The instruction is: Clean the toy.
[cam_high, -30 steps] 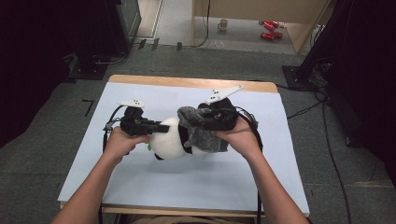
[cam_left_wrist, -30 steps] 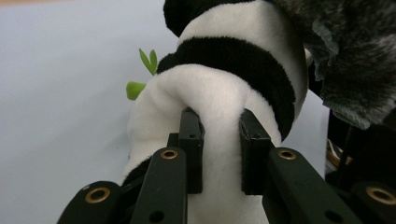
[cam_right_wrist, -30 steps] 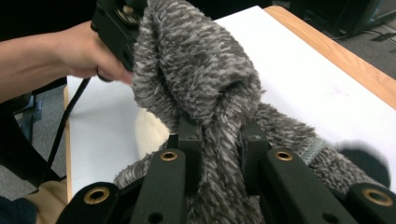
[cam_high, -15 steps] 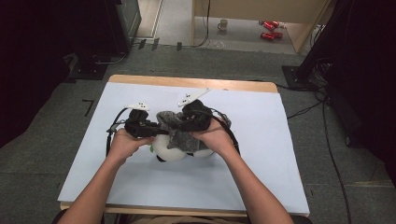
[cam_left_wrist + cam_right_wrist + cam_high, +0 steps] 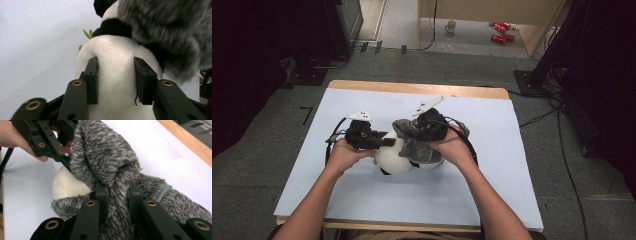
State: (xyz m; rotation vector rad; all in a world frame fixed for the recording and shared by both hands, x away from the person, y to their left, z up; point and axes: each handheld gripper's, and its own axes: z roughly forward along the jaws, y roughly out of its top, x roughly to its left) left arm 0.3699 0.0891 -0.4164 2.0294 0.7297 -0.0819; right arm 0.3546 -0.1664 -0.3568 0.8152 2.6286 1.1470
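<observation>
Squeezing the soft white panda toy [image 5: 115, 82], my left gripper [image 5: 116, 80] has its jaws closed on the tummy. My right gripper [image 5: 117, 198] pinches the fuzzy grey cloth [image 5: 107, 162] just above the toy.

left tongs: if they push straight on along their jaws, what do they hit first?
The left tongs are already shut on the panda plush, so more of its white body. Beyond that, probably the grey fuzzy garment draped over it; depth there is unclear.

we hold the left gripper [image 5: 384, 141] clamped on the panda toy [image 5: 117, 82], the right gripper [image 5: 412, 131] pinching grey fabric [image 5: 107, 160].
</observation>
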